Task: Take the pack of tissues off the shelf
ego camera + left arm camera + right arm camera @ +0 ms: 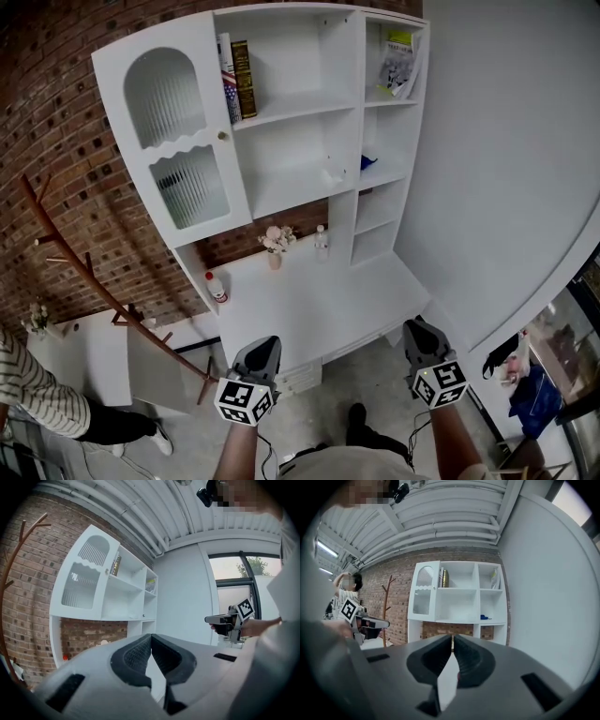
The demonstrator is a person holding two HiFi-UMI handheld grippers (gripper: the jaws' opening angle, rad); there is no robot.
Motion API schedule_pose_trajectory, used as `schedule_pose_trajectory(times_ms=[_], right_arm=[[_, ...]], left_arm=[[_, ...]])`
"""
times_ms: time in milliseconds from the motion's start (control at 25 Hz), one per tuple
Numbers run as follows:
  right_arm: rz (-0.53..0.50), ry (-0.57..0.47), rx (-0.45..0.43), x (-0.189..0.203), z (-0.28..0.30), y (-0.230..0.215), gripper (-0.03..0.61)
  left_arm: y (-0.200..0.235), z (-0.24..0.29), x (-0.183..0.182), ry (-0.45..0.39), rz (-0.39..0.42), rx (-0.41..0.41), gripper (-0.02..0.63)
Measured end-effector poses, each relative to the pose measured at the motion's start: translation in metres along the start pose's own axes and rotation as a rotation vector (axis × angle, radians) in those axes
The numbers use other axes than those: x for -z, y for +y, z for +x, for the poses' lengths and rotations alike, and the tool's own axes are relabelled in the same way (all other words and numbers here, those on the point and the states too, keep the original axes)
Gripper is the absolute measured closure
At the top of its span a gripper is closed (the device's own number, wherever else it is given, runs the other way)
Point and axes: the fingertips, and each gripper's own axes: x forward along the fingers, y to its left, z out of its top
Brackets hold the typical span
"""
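A soft printed pack of tissues leans in the top right compartment of the white shelf unit; it shows small in the right gripper view too, pack. A small blue thing lies one shelf lower. Both grippers hang low in front of the unit's counter, far from the pack. My left gripper is shut with nothing in it; its pads meet in its own view, left gripper. My right gripper is shut and empty as well, right gripper.
Books stand on the upper middle shelf beside a ribbed-glass cabinet door. On the counter are a small flower vase, a clear bottle and a red-capped bottle. A wooden coat stand and a person are at the left.
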Motion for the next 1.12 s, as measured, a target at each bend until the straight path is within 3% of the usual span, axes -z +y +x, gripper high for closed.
schedule_pose_trajectory(times_ms=[1120], right_arm=[[-0.055,-0.011,-0.256,-0.011,0.18,-0.141,0.545]], left_arm=[[0.004,0.163,-0.012,0.005,0.002,-0.199,0.589]])
